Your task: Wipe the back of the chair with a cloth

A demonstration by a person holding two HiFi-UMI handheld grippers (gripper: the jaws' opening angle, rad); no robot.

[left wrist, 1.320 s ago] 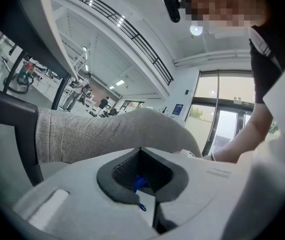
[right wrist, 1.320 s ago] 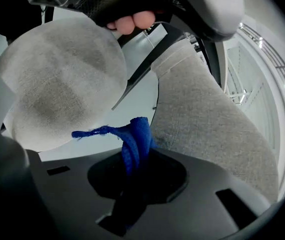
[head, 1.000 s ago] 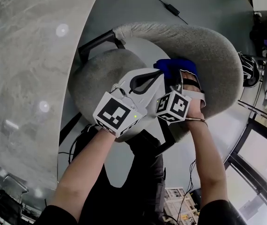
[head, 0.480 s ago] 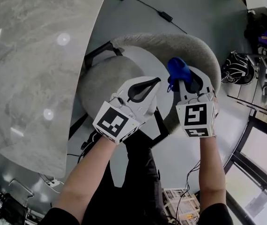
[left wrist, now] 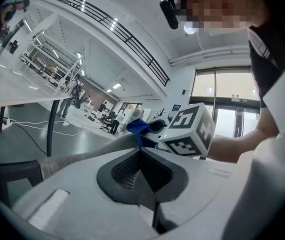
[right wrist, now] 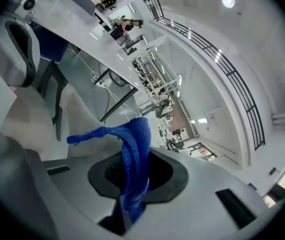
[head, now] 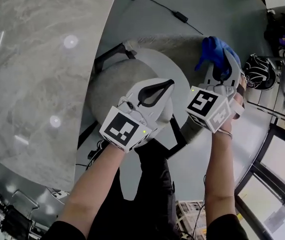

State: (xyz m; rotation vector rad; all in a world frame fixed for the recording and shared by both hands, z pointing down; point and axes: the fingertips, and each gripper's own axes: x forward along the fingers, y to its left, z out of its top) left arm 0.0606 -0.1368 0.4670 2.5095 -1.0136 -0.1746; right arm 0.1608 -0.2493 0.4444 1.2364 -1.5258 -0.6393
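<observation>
The right gripper, jaws clamped on a crumpled blue cloth, has swept from the middle of the curved grey upholstered chair back to its right end, so one wiping pass looks nearly complete. The left gripper, jaws together and empty, hovers over the round grey seat.

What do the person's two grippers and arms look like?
Both the left gripper and right gripper have white shells with black-lined jaws, each carrying a cube of black-and-white square markers. Arms are bare below short dark sleeves; a thin bracelet circles the right wrist.
</observation>
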